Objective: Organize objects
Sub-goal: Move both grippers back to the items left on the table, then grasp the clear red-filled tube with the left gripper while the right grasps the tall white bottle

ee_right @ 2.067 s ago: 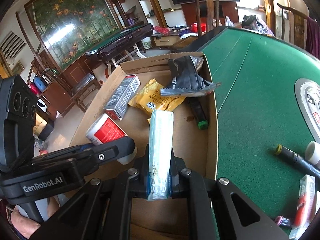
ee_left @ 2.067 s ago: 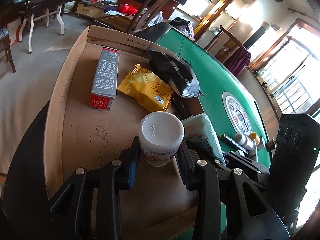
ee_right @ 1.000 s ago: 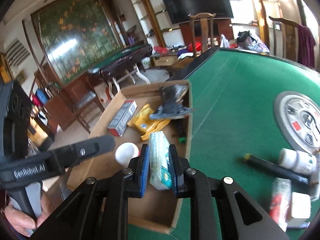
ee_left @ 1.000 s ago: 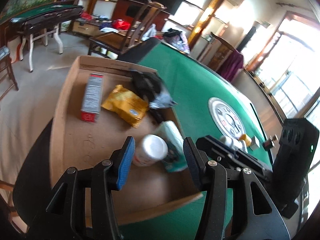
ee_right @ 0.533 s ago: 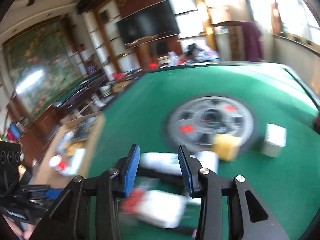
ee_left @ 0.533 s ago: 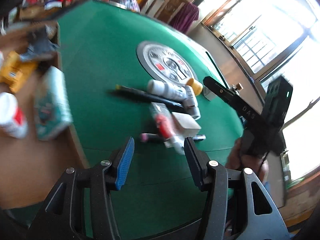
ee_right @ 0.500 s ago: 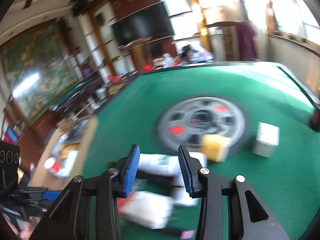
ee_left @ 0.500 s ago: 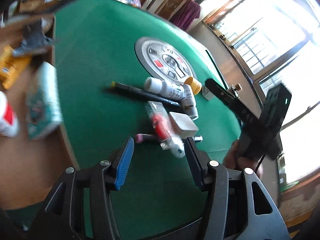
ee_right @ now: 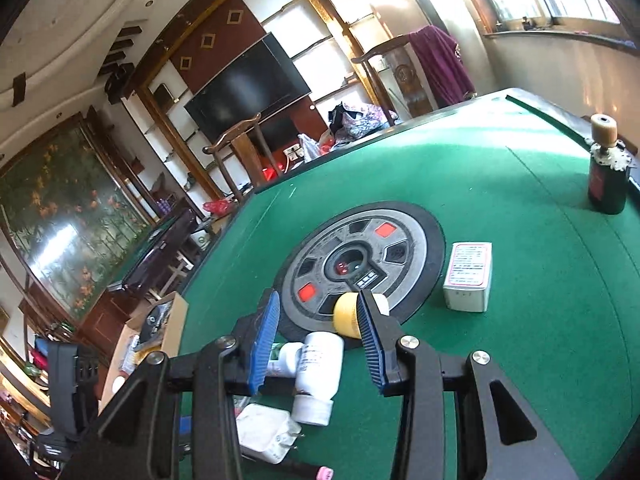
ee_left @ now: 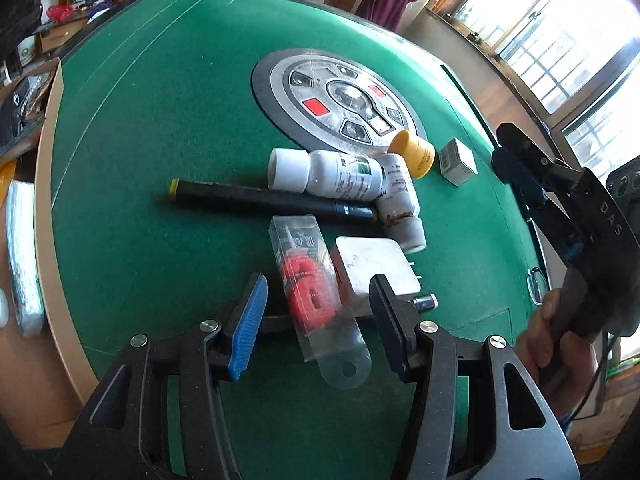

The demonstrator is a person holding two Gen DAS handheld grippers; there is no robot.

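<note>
Fingers of the left gripper (ee_left: 314, 322), emptied of the bottle left in the cardboard box (ee_left: 52, 208), were spread over a clear blister pack (ee_left: 314, 288) holding red rings on the green tabletop (ee_left: 160, 120). Beyond, the right gripper (ee_right: 316, 340), likewise emptied, was parted above a white bottle (ee_right: 320, 376).

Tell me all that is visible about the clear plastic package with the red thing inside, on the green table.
The clear plastic package is long and narrow, a see-through case with a rounded hang tab and hole at its near end. Inside sits something red and coiled; what it is cannot be told. It lies flat on the green table, between the open fingers of the left gripper, which do not press it. Its right side lies against a white charger; its far end reaches a black pen.
</note>
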